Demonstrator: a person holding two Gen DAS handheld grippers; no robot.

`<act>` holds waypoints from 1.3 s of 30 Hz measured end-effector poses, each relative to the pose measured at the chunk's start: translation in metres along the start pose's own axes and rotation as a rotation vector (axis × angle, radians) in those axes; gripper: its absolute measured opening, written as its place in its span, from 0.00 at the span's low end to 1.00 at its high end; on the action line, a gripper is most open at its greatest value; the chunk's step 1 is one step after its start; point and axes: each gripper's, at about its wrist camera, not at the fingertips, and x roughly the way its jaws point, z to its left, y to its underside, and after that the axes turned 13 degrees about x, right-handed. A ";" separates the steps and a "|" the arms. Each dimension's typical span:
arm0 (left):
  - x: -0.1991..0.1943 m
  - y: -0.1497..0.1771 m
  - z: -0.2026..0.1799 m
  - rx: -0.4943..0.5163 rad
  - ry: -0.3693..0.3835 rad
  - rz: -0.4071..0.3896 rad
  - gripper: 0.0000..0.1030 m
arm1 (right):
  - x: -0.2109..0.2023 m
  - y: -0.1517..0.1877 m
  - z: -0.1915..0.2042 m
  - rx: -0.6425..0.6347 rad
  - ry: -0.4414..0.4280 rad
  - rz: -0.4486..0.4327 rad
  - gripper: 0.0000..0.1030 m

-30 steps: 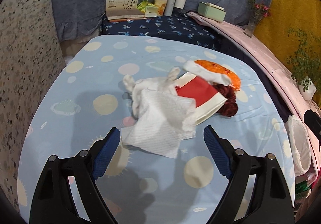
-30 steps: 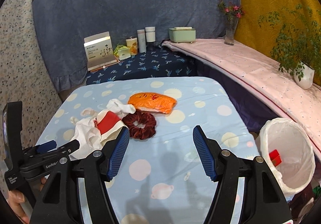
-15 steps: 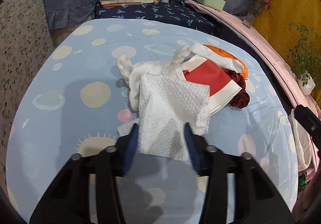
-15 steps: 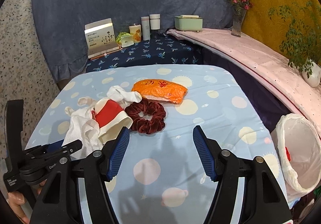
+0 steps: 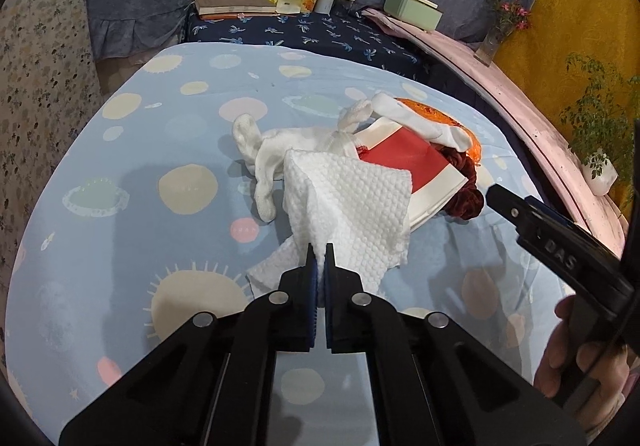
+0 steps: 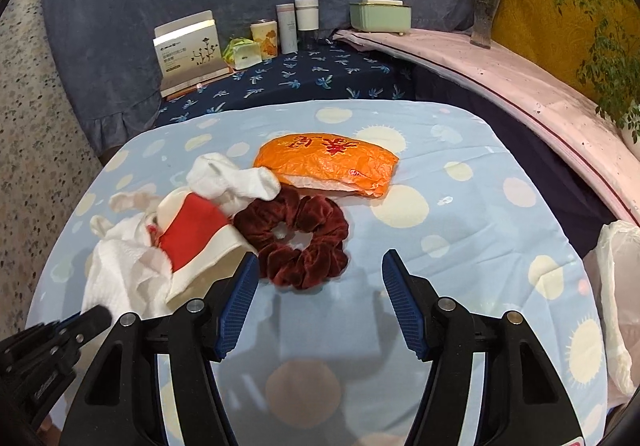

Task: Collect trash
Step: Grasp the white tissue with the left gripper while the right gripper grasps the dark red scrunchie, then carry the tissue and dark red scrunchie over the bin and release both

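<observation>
My left gripper (image 5: 319, 252) is shut on the near edge of a white dimpled paper towel (image 5: 352, 198), which is bunched up between its pads on the blue spotted table (image 5: 120, 238). The towel drapes over a flattened red-and-white paper cup (image 5: 408, 166) and lies beside white socks (image 5: 276, 150). My right gripper (image 6: 318, 266) hovers just in front of a dark red scrunchie (image 6: 300, 242); its jaws are closing slightly with nothing between them. An orange plastic bag (image 6: 332, 162) lies behind the scrunchie.
A bin lined with a white bag (image 6: 616, 286) stands off the table's right edge. Along the back shelf are a box (image 6: 188, 50), cans, bottles and a green case (image 6: 380, 18). A pink ledge with plants runs on the right.
The left jaws closed from wide open onto the paper towel and gathered it. The right gripper came down and forward toward the scrunchie.
</observation>
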 end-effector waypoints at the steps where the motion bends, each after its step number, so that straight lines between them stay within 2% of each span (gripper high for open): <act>1: 0.001 0.000 0.001 -0.002 0.001 0.001 0.02 | 0.004 -0.003 -0.002 0.011 0.001 0.001 0.58; 8: 0.008 -0.002 -0.001 -0.005 0.016 0.004 0.02 | 0.038 -0.011 -0.008 0.040 0.025 0.050 0.46; 11: 0.010 -0.003 -0.005 0.004 0.017 0.004 0.02 | 0.052 -0.006 -0.012 0.058 0.012 0.093 0.34; 14: 0.010 -0.003 -0.008 0.017 0.015 -0.001 0.02 | 0.052 -0.003 -0.016 0.082 -0.032 0.103 0.21; 15: 0.010 -0.004 -0.010 0.021 0.013 -0.001 0.02 | 0.051 -0.003 -0.016 0.079 -0.042 0.107 0.14; 16: 0.009 -0.004 -0.012 0.022 0.014 0.000 0.02 | 0.048 -0.003 -0.015 0.074 -0.039 0.105 0.12; 26: -0.022 -0.017 -0.037 0.056 0.030 -0.055 0.02 | -0.022 -0.021 -0.029 0.066 -0.062 -0.028 0.09; 32: -0.046 -0.032 -0.071 0.109 0.053 -0.101 0.01 | -0.083 -0.044 -0.053 0.075 -0.070 -0.148 0.09; 39: -0.075 -0.053 -0.122 0.176 0.119 -0.161 0.01 | -0.150 -0.064 -0.088 0.099 -0.067 -0.271 0.09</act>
